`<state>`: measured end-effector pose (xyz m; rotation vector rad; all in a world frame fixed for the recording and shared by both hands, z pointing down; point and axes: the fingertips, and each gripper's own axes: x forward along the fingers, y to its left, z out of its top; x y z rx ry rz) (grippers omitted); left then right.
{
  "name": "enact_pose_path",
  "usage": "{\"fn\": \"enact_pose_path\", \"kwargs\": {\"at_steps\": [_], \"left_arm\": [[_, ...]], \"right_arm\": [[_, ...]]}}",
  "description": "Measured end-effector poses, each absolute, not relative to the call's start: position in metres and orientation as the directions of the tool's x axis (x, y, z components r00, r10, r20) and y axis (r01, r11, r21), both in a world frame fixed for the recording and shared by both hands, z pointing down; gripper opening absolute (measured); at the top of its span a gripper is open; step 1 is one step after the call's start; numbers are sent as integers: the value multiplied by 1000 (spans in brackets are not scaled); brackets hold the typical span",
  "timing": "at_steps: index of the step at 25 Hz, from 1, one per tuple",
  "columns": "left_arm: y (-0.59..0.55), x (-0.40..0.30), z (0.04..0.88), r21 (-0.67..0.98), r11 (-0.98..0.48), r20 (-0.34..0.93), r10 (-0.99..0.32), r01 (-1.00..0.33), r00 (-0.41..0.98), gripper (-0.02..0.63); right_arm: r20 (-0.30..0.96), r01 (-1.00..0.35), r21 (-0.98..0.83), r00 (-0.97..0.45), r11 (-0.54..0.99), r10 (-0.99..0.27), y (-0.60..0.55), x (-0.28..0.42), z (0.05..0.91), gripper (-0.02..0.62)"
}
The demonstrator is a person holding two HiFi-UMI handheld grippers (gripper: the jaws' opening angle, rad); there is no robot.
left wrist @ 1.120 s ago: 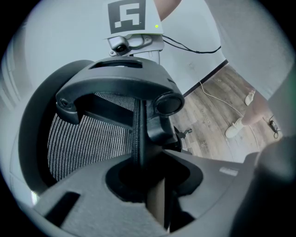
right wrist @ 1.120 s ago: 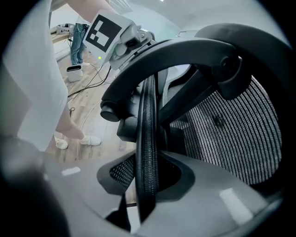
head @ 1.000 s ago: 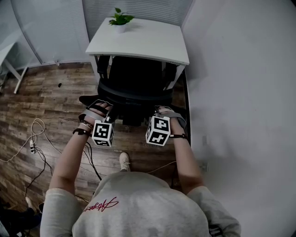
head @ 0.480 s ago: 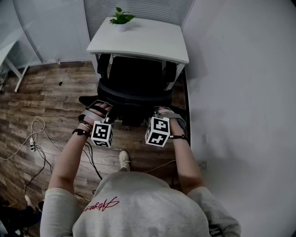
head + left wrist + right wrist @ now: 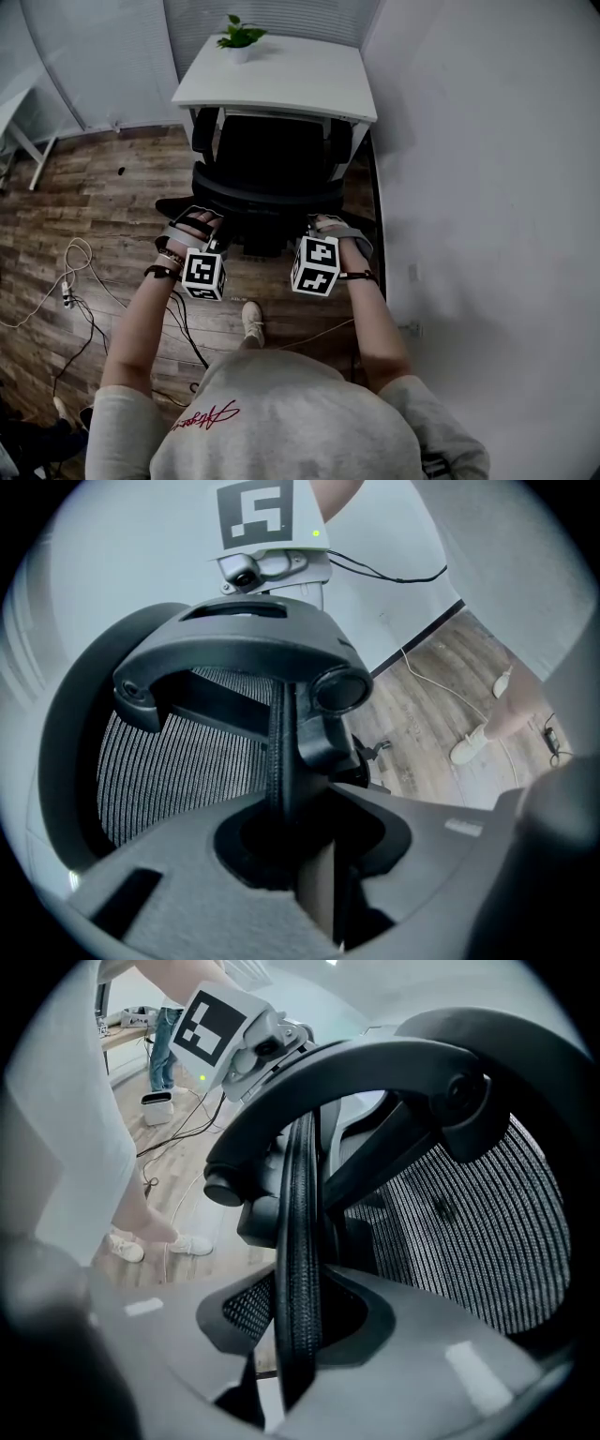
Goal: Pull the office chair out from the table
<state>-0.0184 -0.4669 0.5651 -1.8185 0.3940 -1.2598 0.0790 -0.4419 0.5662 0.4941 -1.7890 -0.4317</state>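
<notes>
The black mesh-backed office chair stands pushed in at the near side of the white rectangular table, close to the grey wall on the right; the left gripper is clenched on the left part of the backrest's thin black rim; the right gripper grasps the same rim further right; a small green potted plant sits at the table's far edge.
</notes>
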Motion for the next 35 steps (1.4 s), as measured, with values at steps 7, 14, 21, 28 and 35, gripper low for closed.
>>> {"fn": "enact_pose_path", "kwargs": {"at_steps": [7,14,21,28,35], "left_arm": [[-450,-19,566,-788,-581,604,-666,204,439,101],[-437,-17,566,-794,-574,596,-673,199,438,101],[-429,-21,568,-794,-574,596,-677,198,432,101],[-423,-18,568,-799,-568,591,-677,199,438,103],[-406,-20,566,-804,-562,583,-682,195,442,104]], "right_arm": [[807,-105,530,-241,841,-539,-427,78,568,104],[806,-96,533,-243,841,-539,-415,80,568,104],[800,-100,541,-247,835,-547,-406,75,566,104],[805,-105,530,-251,841,-538,-401,76,566,104],[814,-98,519,-249,849,-526,-384,76,567,104]]}}
